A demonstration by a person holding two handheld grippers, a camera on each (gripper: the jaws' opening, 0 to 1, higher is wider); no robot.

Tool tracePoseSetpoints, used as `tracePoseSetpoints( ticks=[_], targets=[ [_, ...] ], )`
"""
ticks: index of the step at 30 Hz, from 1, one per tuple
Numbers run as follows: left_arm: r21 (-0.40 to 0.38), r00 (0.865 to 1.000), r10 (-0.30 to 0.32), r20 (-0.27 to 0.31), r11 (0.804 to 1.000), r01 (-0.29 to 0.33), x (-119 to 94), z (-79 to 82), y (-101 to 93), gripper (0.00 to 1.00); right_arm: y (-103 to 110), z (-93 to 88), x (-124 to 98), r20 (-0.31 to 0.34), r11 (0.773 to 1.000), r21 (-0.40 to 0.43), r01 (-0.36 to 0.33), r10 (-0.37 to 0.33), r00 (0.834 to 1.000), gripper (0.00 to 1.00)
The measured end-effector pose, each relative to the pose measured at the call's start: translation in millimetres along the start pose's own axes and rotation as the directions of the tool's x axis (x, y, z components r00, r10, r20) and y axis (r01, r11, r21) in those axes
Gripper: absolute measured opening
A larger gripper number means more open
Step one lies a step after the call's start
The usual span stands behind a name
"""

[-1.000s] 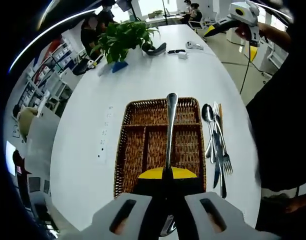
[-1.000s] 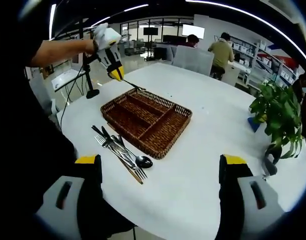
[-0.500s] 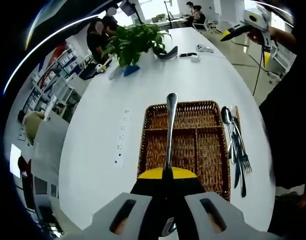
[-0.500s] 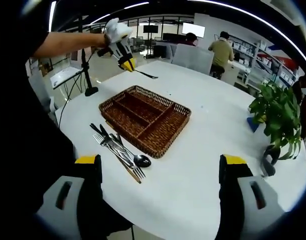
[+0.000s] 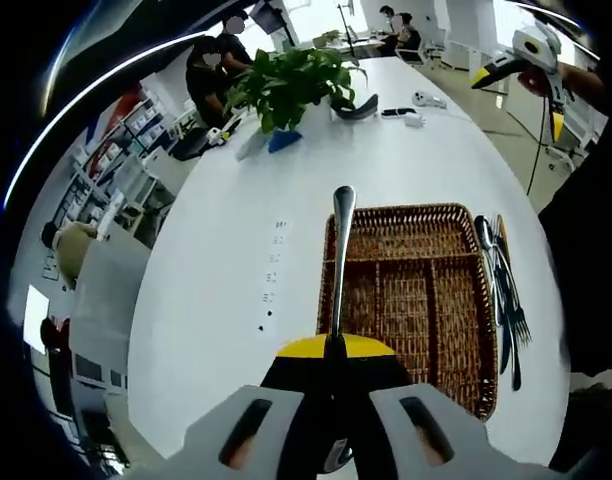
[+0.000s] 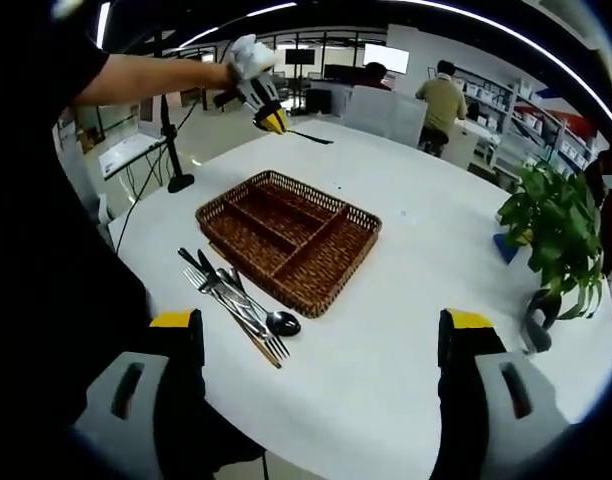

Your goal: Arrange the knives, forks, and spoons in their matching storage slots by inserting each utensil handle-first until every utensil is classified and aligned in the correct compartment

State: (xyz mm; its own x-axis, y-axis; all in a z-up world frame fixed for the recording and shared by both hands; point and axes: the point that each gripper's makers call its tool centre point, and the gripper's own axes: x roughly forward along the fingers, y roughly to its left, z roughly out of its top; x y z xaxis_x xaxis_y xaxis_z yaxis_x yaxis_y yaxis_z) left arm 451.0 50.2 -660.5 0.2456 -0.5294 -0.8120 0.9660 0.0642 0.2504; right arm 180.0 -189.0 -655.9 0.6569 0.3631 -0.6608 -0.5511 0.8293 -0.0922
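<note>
A woven wicker tray (image 6: 286,240) with divided compartments sits on a large white oval table (image 6: 426,260), and every place here is given from that tray. Just beside one long side of the tray, on the edge nearest the person, a loose bundle of knives, forks and a spoon (image 6: 236,300) lies flat on the table, close to the wicker wall. Well beyond the tray, towards the far end of the table, stands a leafy green potted plant (image 5: 286,85), with a few small dark and white objects (image 5: 386,105) on the table near it. People sit at desks in the office well behind the tray. In the left gripper view the left gripper (image 5: 336,350) has its yellow-tipped jaws pressed together on one metal utensil (image 5: 339,260), whose handle points forward, its rounded end over the table just beside the tray's outer long wall; which kind of utensil it is cannot be told. In the right gripper view that gripper is held raised in a gloved hand (image 6: 244,60) above and beyond the tray's far corner, forearm stretched out level. The right gripper (image 6: 316,350) hangs above the table on the near side of the tray, jaws spread wide with nothing between them.
</note>
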Motion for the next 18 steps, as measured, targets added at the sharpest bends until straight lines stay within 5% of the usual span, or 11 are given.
tracePoseSetpoints(
  ticks=[18],
  targets=[
    [0.013, 1.000, 0.006, 0.007, 1.000, -0.007, 6, -2.6, 19.7, 0.00, -8, 6.2, 0, 0.006, 1.000, 0.020, 0.023, -0.023, 1.000, 1.00]
  ],
)
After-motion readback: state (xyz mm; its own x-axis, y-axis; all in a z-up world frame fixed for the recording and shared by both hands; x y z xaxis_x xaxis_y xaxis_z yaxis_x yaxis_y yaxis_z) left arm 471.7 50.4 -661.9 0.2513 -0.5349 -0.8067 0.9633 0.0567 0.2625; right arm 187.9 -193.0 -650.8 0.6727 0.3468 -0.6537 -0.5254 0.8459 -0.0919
